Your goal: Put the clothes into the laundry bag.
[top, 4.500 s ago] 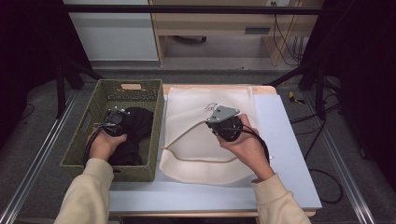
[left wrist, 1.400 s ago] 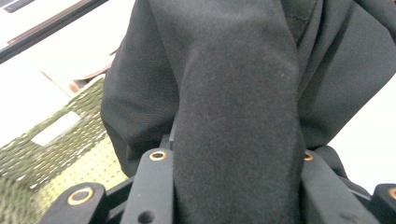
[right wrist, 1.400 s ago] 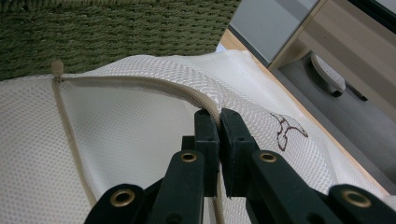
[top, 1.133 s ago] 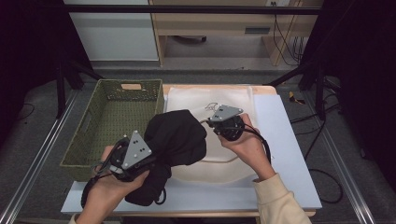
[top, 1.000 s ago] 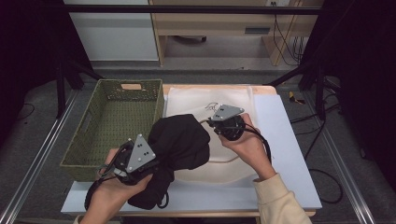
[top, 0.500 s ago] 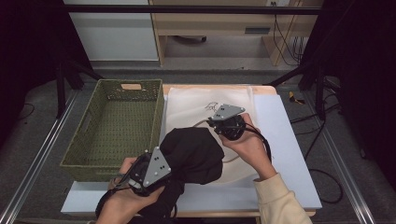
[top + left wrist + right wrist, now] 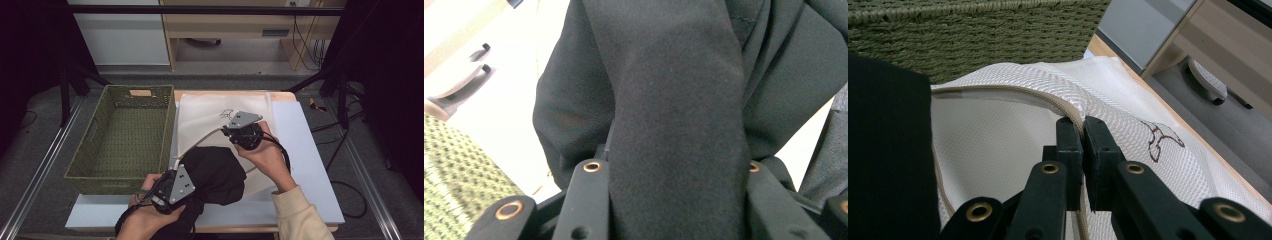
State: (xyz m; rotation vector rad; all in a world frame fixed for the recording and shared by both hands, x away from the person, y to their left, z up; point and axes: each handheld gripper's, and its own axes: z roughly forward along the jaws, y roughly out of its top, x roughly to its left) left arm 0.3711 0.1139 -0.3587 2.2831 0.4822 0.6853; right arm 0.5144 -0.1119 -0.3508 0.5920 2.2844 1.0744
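A black garment [image 7: 216,172] hangs bunched over the front part of a white mesh bag [image 7: 210,112] on the table. My left gripper [image 7: 192,169] is shut on a thick fold of the garment [image 7: 679,100], which fills the gap between its jaws [image 7: 674,167]. My right gripper [image 7: 227,131] is shut on the bag's beige-trimmed opening rim [image 7: 1013,95] and holds it lifted off the lower layer. In the right gripper view the garment [image 7: 883,150] sits at the left, at the mouth of the bag [image 7: 1128,105], beside my right gripper [image 7: 1083,125].
A green woven basket [image 7: 170,125] stands left of the bag, touching the table's left side; its wall [image 7: 973,35] rises behind the bag. The white tabletop [image 7: 305,150] extends to the right. A wooden shelf unit [image 7: 235,25] stands beyond the table.
My left hand has carried the black garment right and down, from beside the basket towards the table's front, onto the bag's opening. The right gripper has held still on the rim.
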